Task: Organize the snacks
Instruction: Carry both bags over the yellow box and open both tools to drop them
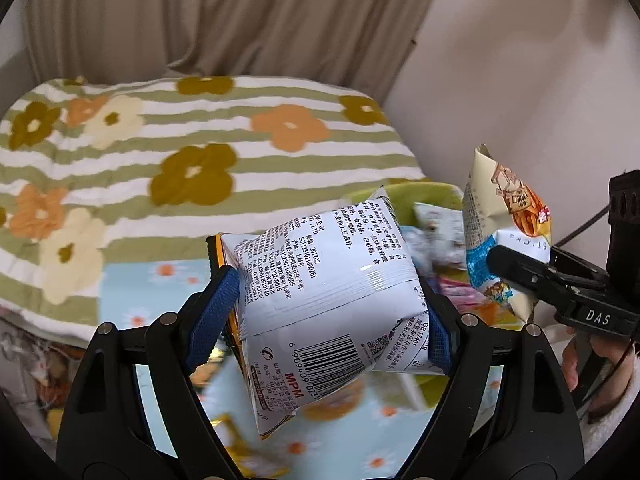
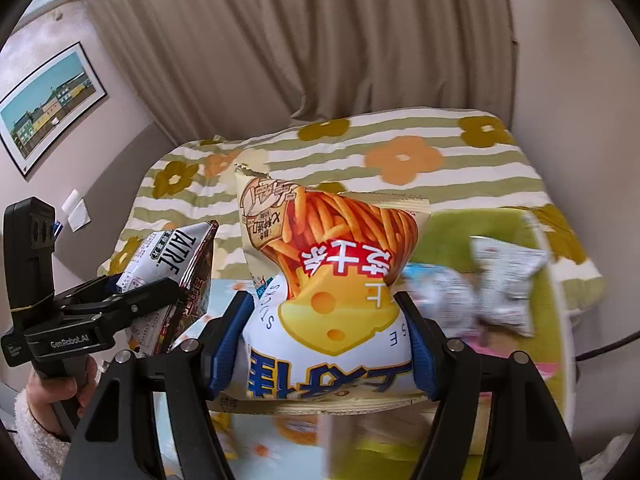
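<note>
Two grippers are counted, each with two blue-padded fingers (image 1: 216, 312). Two snack bags are held, one per gripper: one white bag (image 1: 320, 280) printed with a barcode is pinched between the left gripper's (image 1: 324, 316) fingers, and one cheese-stick bag (image 2: 328, 300) is pinched between the right gripper's (image 2: 326, 340) fingers. Beyond the right fingers, one green basket (image 2: 460, 236) is seen, and in it at least three more small packets (image 2: 504, 284) can be made out, though blur prevents an exact count. One flowered, striped quilt (image 1: 200, 152) lies past the fingertips, one curtain (image 2: 320, 40) hangs behind it, and one framed picture (image 2: 48, 104) is counted on the wall. Two hands are seen, one (image 2: 52, 388) on each handle.
</note>
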`<state>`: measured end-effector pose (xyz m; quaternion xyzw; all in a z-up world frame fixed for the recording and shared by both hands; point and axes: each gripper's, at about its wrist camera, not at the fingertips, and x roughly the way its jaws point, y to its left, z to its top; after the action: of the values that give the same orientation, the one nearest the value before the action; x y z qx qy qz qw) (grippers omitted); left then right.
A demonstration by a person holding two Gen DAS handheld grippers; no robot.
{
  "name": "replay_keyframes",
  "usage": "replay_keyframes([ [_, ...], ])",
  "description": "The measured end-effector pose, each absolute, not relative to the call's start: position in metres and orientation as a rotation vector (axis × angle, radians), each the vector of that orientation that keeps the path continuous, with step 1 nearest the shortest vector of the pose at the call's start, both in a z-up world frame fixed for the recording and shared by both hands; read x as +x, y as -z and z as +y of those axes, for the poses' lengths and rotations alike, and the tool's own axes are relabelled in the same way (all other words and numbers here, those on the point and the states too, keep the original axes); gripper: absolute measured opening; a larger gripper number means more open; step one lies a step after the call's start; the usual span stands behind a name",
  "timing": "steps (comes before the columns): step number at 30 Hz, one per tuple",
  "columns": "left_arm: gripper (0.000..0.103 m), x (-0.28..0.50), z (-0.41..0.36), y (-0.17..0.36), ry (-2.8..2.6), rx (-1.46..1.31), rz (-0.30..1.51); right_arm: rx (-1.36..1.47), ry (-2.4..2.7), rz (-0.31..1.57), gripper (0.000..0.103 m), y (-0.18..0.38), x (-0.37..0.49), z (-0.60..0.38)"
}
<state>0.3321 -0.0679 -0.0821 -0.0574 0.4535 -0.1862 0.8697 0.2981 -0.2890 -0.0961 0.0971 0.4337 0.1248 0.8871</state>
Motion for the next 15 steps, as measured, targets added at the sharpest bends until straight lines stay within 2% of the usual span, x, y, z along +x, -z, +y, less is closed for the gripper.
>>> replay_keyframes([
  [9, 0.081, 0.319, -0.196, 0.115, 0.435, -0.097, 1.017, 0.193, -0.233, 0.939, 0.066, 0.111, 0.289, -0.388],
  [15, 0.081, 0.306, -0.238, 0.151, 0.440, -0.042, 1.096, 0.220, -0.238, 0.971, 0.066, 0.130, 0.287, -0.416],
])
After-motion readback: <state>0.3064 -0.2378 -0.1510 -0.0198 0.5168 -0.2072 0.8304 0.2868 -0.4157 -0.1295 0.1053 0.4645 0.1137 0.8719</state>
